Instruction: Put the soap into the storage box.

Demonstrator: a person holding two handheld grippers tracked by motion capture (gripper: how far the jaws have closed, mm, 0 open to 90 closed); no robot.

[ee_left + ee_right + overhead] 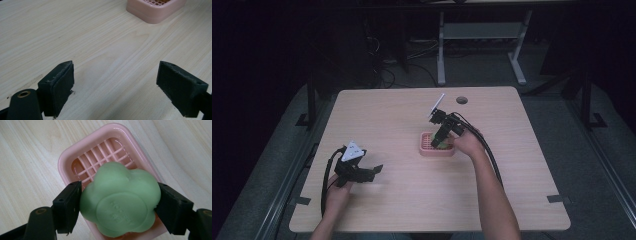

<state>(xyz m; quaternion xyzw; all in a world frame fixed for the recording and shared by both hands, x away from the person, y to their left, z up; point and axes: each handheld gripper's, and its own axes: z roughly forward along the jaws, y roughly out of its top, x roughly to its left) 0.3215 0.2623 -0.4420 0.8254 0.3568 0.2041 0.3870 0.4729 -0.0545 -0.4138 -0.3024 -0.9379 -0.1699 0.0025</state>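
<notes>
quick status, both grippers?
Left gripper: open, empty, over the table.
Right gripper: shut on the green soap, above the pink soap dish.

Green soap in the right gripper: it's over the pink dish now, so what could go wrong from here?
1. The right gripper pinches the green soap only at its rounded lobes; it may slip or twist out.
2. The soap hangs over the near end of the pink dish; released here, it might land on the rim and tip out.
3. The left gripper is open and apart from the dish, so nothing steadies it if pushed.
</notes>
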